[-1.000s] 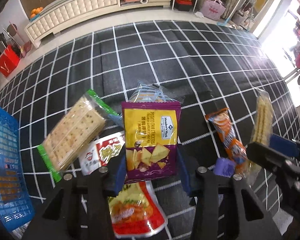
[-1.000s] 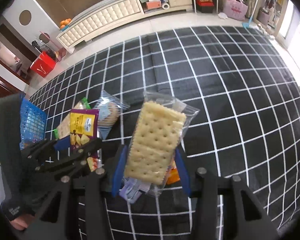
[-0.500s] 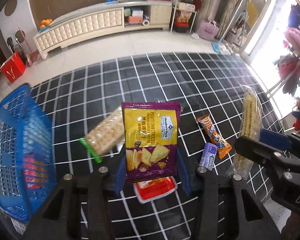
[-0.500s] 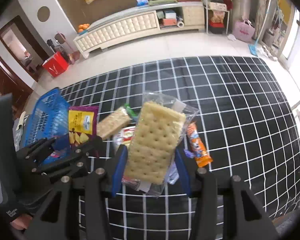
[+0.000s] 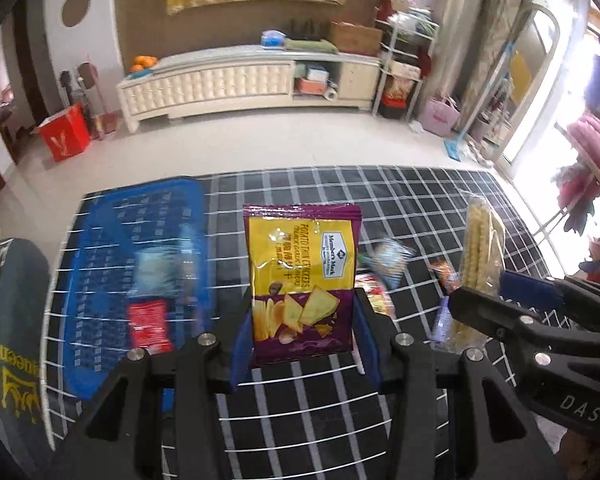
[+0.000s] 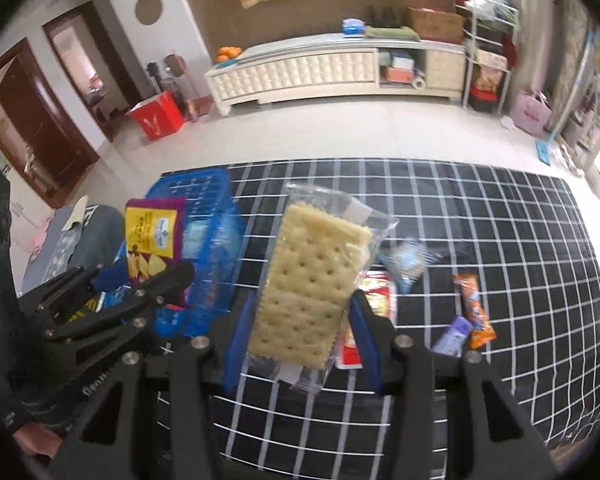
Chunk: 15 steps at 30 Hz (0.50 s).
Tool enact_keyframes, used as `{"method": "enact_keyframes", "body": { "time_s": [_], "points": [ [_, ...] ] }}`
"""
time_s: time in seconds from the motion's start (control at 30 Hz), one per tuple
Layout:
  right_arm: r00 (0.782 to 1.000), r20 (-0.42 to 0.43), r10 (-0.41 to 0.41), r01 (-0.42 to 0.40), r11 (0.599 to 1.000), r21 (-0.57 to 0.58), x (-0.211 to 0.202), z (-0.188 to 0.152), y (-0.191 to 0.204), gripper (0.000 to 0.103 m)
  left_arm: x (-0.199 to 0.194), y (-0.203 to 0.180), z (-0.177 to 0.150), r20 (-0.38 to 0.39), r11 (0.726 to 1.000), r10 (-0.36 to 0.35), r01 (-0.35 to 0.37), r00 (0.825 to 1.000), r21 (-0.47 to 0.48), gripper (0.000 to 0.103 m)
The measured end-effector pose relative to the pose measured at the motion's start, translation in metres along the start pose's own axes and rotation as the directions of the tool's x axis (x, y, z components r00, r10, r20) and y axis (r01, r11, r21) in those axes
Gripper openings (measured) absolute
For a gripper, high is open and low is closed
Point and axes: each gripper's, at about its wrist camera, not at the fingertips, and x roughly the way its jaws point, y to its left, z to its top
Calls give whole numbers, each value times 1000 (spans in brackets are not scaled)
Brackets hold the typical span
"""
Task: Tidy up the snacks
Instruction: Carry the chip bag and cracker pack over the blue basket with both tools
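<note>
Upright, long axis vertical—chip bag [image 5: 302, 280] clamped in left gripper [image 5: 302, 344].

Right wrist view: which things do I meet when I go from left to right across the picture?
Purple chip bag held by the left gripper → blue basket → cracker pack between the right gripper's fingers → orange wrapper.
</note>
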Motion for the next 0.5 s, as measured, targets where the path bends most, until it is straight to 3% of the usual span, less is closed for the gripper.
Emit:
{"method": "enact_keyframes", "body": {
  "time_s": [0.5],
  "points": [
    [997, -22, 70, -72, 988, -134, 43, 16, 105, 53, -49, 147, -26, 19, 991, 86, -83, 996, -108, 43]
  ]
}}
